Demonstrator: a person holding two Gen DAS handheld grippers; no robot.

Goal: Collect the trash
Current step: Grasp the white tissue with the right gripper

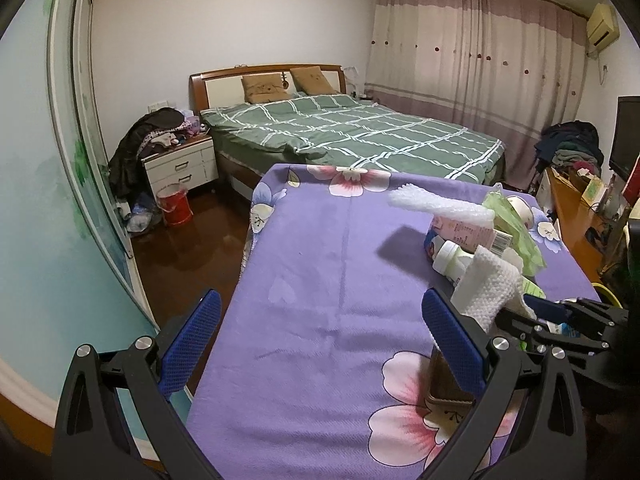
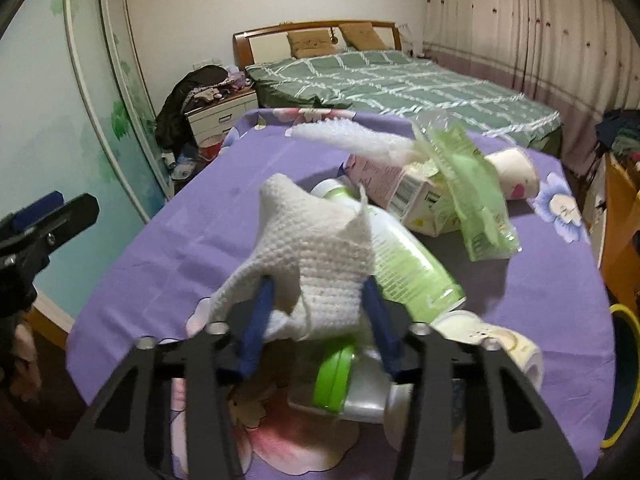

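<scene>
While my right hand-held gripper (image 2: 318, 300) is clamped on a crumpled white tissue (image 2: 316, 252), its blue pads pressing the wad from both sides, the tissue hangs lifted above the purple flowered cloth of the table (image 1: 320, 272). The left wrist view shows the same tissue (image 1: 486, 288) standing up from that gripper at the right edge of the table. My left hand-held gripper (image 1: 320, 344) hovers over the near end of the table with its jaws spread wide and nothing between them. Beyond the tissue the rest of the trash lies in a loose heap on the table: a green-labelled bottle (image 2: 400, 256) on its side just beneath the tissue, a pink carton (image 2: 384, 184) behind it, a strip of white foam wrap (image 2: 352, 140) resting across the carton, a green plastic wrapper (image 2: 472, 196) leaning on it, and a small white cup (image 2: 514, 172) tipped over at the far right. A green-capped container (image 2: 340, 380) sits close under my right jaws. A bed (image 1: 360, 132) with a green checked cover stands behind the table.
</scene>
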